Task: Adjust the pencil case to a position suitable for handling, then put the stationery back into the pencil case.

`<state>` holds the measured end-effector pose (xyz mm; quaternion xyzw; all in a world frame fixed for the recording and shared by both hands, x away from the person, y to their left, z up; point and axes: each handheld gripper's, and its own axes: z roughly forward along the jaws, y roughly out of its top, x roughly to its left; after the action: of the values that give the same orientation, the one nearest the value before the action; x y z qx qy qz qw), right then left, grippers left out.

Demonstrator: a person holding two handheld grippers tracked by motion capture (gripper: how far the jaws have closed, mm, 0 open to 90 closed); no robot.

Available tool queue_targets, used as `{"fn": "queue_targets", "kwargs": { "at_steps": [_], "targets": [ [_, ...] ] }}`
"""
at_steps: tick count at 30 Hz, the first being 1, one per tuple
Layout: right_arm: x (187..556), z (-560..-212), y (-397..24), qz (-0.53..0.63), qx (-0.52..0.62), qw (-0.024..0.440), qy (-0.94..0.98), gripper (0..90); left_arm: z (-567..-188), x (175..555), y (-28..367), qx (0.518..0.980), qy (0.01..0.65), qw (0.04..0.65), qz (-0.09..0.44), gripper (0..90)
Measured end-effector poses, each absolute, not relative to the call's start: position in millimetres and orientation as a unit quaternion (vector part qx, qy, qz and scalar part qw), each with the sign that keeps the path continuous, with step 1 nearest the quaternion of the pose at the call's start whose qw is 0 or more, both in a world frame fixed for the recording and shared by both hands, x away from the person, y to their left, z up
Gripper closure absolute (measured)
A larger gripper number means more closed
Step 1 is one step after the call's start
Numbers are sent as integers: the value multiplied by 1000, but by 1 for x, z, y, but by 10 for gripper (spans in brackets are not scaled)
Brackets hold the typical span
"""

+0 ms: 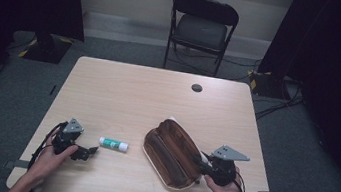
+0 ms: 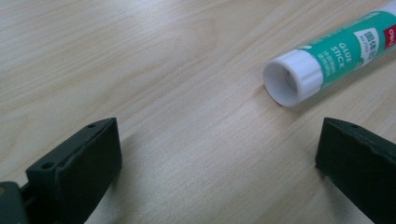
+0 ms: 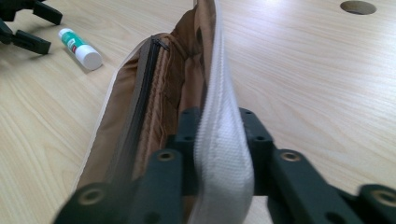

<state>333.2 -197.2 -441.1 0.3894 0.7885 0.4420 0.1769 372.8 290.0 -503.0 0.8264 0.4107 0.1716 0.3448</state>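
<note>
A green and white glue stick (image 1: 113,144) lies on its side on the wooden table (image 1: 134,91). My left gripper (image 1: 90,153) rests just left of it, open, with nothing between its jaws. In the left gripper view the glue stick's white cap (image 2: 292,77) lies just beyond the wide-apart jaws of the left gripper (image 2: 219,140). An open brown pencil case (image 1: 173,154) lies to the right. My right gripper (image 1: 201,166) is shut on its near-right rim. In the right gripper view the right gripper (image 3: 219,126) pinches the case's white zip edge (image 3: 219,140), with the brown lining (image 3: 154,116) to its left.
A round cable hole (image 1: 197,87) sits near the table's far edge. A black folding chair (image 1: 202,27) stands behind the table. The right gripper view also shows the glue stick (image 3: 80,47) and the left gripper (image 3: 28,23) at upper left.
</note>
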Motion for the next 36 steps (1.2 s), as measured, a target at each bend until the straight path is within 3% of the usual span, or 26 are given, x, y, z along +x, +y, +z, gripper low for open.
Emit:
{"fn": "queue_targets", "kwargs": {
  "at_steps": [5,11,22,27,31,36],
  "targets": [
    [327,-445,-202,435,398,181,787,682,-503,373,290,826,411,346,172,0],
    [328,-447,-204,436,394,170,791,759,-503,373,290,826,411,345,171,0],
    [329,-443,-210,451,358,145,805,773,-503,373,290,827,409,346,170,0],
    [335,-445,-211,448,359,152,805,742,-503,373,290,827,410,345,172,0],
    [338,-445,-215,436,395,170,791,600,-503,373,290,826,411,345,173,0],
    [338,-446,-218,410,425,198,782,654,-503,373,290,825,412,346,172,0]
  ]
}}
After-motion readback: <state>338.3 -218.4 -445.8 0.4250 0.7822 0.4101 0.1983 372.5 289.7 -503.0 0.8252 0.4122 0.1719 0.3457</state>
